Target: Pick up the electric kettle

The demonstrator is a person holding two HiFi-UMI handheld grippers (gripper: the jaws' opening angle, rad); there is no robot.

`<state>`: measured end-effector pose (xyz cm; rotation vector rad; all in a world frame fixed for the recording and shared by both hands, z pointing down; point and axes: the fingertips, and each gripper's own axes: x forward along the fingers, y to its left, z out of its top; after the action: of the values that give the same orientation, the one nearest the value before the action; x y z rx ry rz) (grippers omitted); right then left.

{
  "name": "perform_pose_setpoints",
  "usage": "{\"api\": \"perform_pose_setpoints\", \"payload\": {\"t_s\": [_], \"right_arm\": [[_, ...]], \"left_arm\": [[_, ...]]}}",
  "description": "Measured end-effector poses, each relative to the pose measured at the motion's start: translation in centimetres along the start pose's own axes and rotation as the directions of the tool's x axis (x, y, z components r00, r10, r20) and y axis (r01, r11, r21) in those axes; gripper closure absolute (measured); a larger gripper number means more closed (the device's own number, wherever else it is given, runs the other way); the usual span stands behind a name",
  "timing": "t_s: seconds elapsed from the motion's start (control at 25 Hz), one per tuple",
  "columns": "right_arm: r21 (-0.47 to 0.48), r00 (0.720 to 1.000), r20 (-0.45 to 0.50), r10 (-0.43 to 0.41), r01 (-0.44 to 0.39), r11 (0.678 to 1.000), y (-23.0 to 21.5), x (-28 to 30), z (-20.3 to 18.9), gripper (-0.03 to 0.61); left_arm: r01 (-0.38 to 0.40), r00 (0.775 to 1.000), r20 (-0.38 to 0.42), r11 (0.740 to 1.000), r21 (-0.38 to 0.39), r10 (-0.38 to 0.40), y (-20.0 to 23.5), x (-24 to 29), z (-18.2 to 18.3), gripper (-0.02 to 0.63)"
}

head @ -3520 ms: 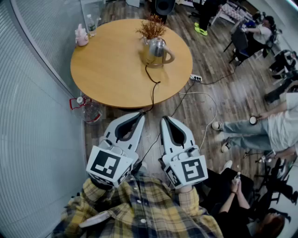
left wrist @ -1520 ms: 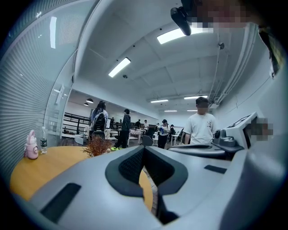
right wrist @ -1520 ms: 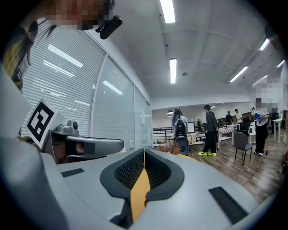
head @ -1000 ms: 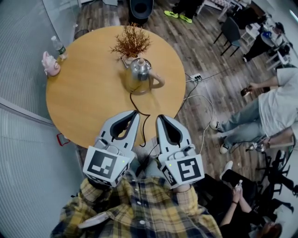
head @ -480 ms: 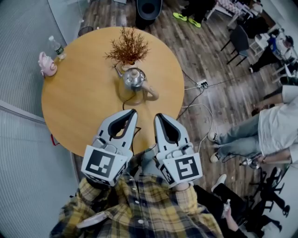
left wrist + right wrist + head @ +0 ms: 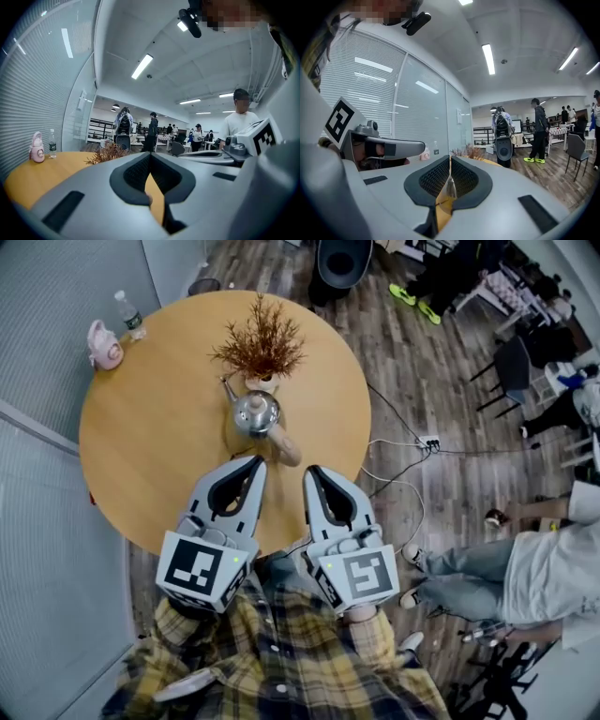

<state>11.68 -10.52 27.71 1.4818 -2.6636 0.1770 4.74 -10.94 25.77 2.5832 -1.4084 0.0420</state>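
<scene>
Steel electric kettle point(image 6: 255, 413) stands untouched on the round wooden table point(image 6: 141, 427), just above the frame's centre, beside a dried plant point(image 6: 261, 343). Just below it, the left gripper point(image 6: 253, 463) and right gripper point(image 6: 312, 472) have their jaws closed on nothing. Opening, grasping and lifting are all yet to do.

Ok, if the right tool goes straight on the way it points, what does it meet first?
The right tool would probably meet the electric kettle, handle side first.
</scene>
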Motion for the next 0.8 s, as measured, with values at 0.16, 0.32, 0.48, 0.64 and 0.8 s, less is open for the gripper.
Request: {"api": "perform_pose_setpoints", "payload": {"t_s": [0.16, 0.32, 0.48, 0.64, 0.8], "right_arm": [[0.008, 0.999, -0.012, 0.040, -0.040, 0.999, -1.2, 0.4, -0.3, 0.545], [0.018, 0.998, -0.024, 0.060, -0.060, 0.998, -1.8, 1.1, -0.8, 0.545], [0.023, 0.998, -0.025, 0.053, -0.052, 0.998, -2.0, 2.2, -1.2, 0.545], [0.028, 0.999, -0.033, 0.036, -0.036, 0.999, -2.3, 3.5, -1.7, 0.545], [0.021, 1.000, -0.027, -0.004, 0.004, 1.000, -2.6, 4.8, -2.2, 0.545]], "left_arm": [[-0.049, 0.999, -0.004, 0.999, -0.011, 0.048, -0.2, 0.8, -0.2, 0.612], [-0.072, 0.997, -0.007, 0.997, -0.017, 0.072, -0.1, 1.5, -0.5, 0.612], [-0.098, 0.995, -0.020, 0.995, -0.024, 0.097, 1.1, 2.2, -0.3, 0.612], [-0.095, 0.995, -0.015, 0.995, -0.021, 0.095, 2.3, 2.6, -0.4, 0.612], [-0.097, 0.995, -0.022, 0.995, -0.025, 0.096, 3.7, 2.9, -0.7, 0.612]]}}
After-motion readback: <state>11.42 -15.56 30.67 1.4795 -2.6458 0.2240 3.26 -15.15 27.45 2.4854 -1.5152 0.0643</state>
